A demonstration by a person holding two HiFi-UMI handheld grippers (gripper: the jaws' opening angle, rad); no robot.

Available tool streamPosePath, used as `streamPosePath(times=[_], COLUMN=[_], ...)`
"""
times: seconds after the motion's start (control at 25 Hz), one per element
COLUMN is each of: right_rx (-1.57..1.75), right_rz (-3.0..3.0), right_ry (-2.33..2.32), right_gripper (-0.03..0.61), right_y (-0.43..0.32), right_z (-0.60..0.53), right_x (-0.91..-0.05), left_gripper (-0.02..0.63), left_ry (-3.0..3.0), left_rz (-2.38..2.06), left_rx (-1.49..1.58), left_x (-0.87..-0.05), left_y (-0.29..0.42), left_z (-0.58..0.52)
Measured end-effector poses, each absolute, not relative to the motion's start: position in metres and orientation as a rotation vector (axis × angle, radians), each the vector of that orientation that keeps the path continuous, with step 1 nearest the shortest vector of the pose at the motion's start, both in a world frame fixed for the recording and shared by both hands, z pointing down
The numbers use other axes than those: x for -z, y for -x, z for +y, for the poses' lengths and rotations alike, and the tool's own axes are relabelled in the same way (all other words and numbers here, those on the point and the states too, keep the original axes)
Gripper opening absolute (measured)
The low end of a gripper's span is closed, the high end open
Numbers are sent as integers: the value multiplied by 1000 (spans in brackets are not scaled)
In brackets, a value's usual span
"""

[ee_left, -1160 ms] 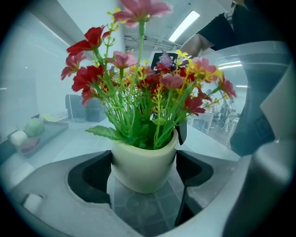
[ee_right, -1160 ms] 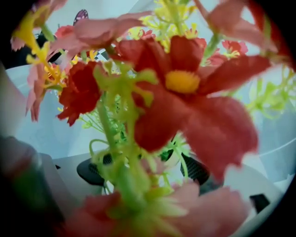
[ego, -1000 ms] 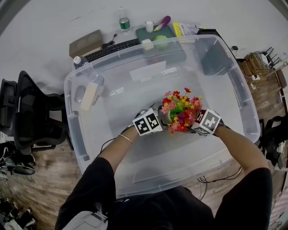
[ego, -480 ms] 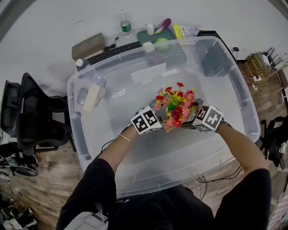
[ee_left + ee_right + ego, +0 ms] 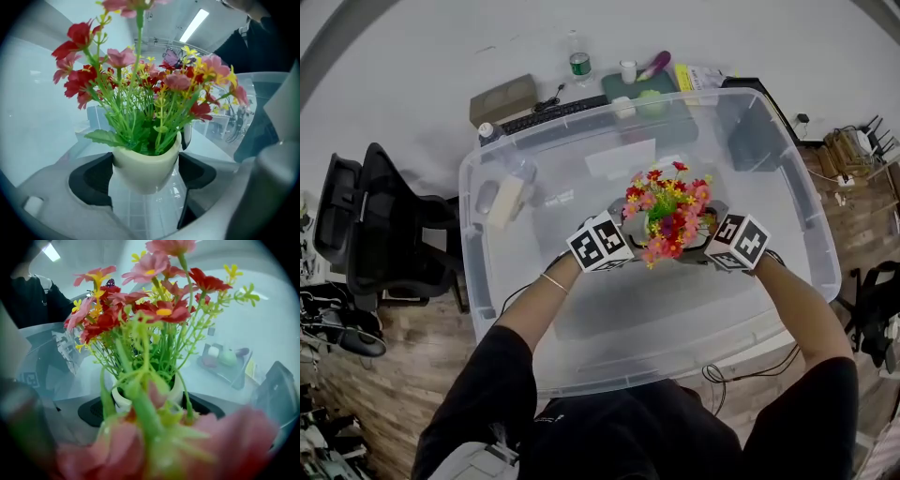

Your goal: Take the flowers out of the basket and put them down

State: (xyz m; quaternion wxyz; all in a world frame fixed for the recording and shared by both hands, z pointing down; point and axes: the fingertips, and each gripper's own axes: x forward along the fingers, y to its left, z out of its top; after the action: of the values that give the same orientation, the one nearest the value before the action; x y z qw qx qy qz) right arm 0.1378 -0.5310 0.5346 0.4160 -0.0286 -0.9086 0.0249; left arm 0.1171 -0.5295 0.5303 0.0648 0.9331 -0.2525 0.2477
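- risk: both grippers gripped one small pot (image 5: 146,164). if the two hands had drifted apart or twisted against each other, the pot would likely have slipped or tipped.
- risk: the flowers (image 5: 667,214) spread wide and top-heavy. a tilt on the way over the basket (image 5: 469,234) wall could have snagged stems on the rim.
- risk: blooms crowded the right gripper view, so the set-down spot would have been hard to judge from that side.
- left gripper (image 5: 145,176): fingers (image 5: 91,180) were clamped on the pot, a dark pad against each side just below its lip.
- right gripper (image 5: 150,411): fingers were closed on the same pot from the opposite side, with stems and a blurred bloom hanging in front.
- flowers stood upright in the pot, between the two grippers, near the middle of the basket and inside its walls.
- pot looked raised off the basket floor; not certain.
- not yet put down.
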Motion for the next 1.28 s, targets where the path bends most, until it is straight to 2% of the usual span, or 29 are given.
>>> streamPosePath(times=[1.28], right_rx=[100], right_rz=[-2448], right_ry=[174], right_gripper=[446], right_y=[-109], right_z=[-516], right_x=[-451], left_gripper=[428], left_ry=[-2765], left_rz=[-1085], left_rx=[-886], left_x=[-445], left_y=[-93], left_z=[-511])
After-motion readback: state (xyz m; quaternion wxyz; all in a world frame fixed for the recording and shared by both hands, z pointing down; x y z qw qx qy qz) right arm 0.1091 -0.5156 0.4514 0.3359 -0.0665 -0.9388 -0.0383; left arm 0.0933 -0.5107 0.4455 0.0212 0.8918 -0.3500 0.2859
